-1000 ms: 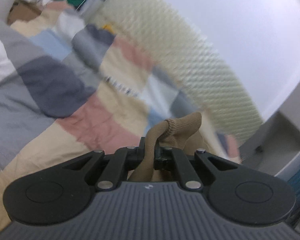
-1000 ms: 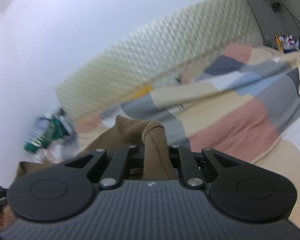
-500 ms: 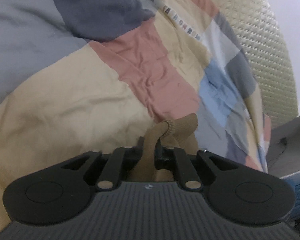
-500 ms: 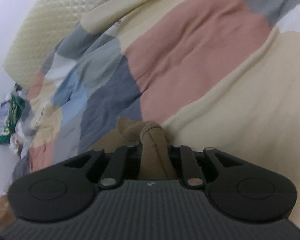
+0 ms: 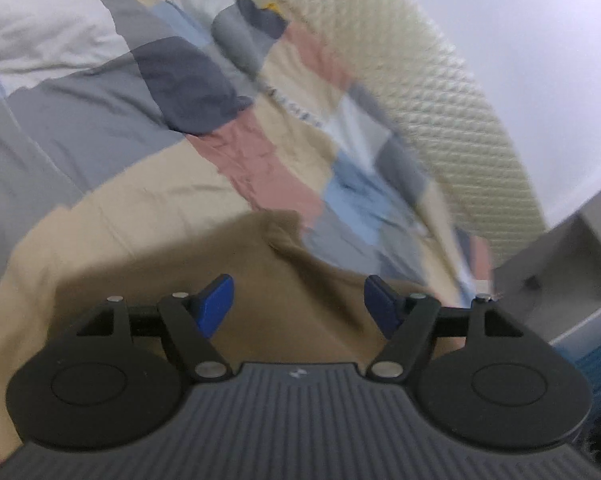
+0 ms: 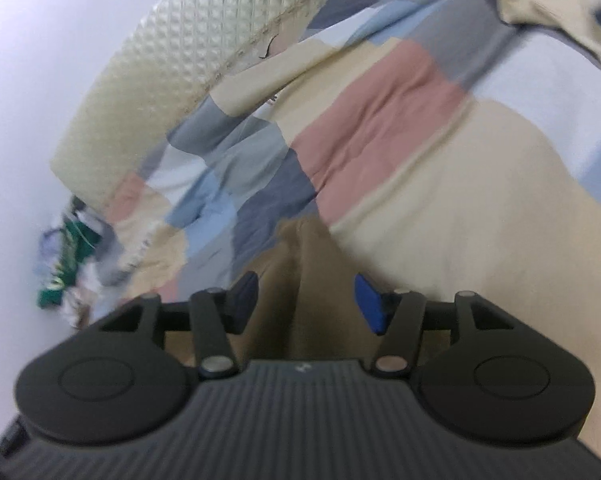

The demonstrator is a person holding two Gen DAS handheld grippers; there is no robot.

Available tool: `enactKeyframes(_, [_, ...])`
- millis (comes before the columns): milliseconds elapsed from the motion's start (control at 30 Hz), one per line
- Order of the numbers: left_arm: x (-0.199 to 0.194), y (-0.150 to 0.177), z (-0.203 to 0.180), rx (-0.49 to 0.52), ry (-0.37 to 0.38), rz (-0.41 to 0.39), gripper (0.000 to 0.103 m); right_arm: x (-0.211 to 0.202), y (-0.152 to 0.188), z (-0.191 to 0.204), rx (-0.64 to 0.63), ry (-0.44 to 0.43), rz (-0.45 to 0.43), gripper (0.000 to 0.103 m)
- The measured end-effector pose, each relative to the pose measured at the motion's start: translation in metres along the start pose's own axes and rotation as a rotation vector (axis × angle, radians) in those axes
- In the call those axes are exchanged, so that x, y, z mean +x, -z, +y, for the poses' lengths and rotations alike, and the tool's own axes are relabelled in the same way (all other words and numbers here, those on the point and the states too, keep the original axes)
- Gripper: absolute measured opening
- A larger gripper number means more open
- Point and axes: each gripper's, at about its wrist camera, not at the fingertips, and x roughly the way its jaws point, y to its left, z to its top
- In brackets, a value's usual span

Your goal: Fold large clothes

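A tan knit garment [image 5: 268, 264] lies on the patchwork bedspread [image 5: 148, 184], right in front of both grippers. It also shows in the right wrist view [image 6: 308, 264], with a raised fold running up the middle. My left gripper [image 5: 298, 306] is open just above the cloth, its blue pads [image 5: 216, 304] apart and holding nothing. My right gripper [image 6: 306, 302] is open too, with the fold between its fingers but free of them.
A cream quilted headboard [image 5: 440, 92] runs along the white wall. A white pillow [image 5: 40, 36] lies at the left. A heap of green and white clothes [image 6: 64, 260] sits at the bed's far end. A grey cabinet [image 5: 560, 264] stands at the right.
Both grippers held the tan garment's ribbed edge, brought it down to the bed, then opened. The garment now lies on the bedspread.
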Motion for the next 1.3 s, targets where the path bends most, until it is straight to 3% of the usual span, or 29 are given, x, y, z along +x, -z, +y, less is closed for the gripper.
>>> enactKeyframes(133, [-0.037, 0.034, -0.011, -0.002, 0.003, -0.011, 0.079, -0.047, 0.033, -0.004, 0.068, -0.025, -0.029, 0.057])
enactKeyframes(267, [-0.046, 0.068, 0.006, -0.132, -0.005, 0.041, 0.082, -0.072, 0.068, -0.014, 0.159, -0.036, -0.036, 0.058])
enactKeyframes(433, [-0.049, 0.088, 0.041, -0.352, -0.012, 0.077, 0.087, -0.080, 0.094, -0.034, 0.307, -0.055, -0.029, 0.076])
enactKeyframes(533, [-0.051, 0.090, 0.051, -0.396, -0.022, 0.072, 0.090, -0.085, 0.105, -0.043, 0.388, -0.061, -0.032, 0.081])
enactKeyframes(633, [-0.042, 0.089, 0.062, -0.442, -0.058, 0.065, 0.092, -0.075, 0.114, -0.053, 0.447, -0.024, -0.014, 0.081])
enactKeyframes(767, [-0.017, 0.091, 0.082, -0.575, 0.021, 0.104, 0.092, -0.054, 0.119, -0.076, 0.584, -0.022, 0.010, 0.081])
enactKeyframes(833, [-0.006, 0.094, 0.090, -0.618, 0.032, 0.098, 0.093, -0.045, 0.118, -0.078, 0.590, -0.021, 0.003, 0.081])
enactKeyframes(1033, [0.012, 0.095, 0.093, -0.606, 0.045, 0.074, 0.092, -0.017, 0.117, -0.083, 0.584, -0.007, 0.035, 0.082])
enactKeyframes(1100, [0.010, 0.094, 0.087, -0.561, 0.023, 0.069, 0.082, -0.015, 0.114, -0.084, 0.576, -0.013, 0.038, 0.079])
enactKeyframes(1167, [0.006, 0.089, 0.077, -0.496, 0.001, 0.056, 0.064, -0.024, 0.112, -0.079, 0.517, -0.027, 0.023, 0.057])
enactKeyframes(1233, [-0.001, 0.088, 0.066, -0.424, -0.020, 0.046, 0.056, -0.033, 0.109, -0.072, 0.471, -0.047, 0.003, 0.041])
enactKeyframes(1300, [-0.009, 0.086, 0.058, -0.390, -0.027, 0.044, 0.049, -0.044, 0.107, -0.062, 0.407, -0.063, -0.014, 0.032])
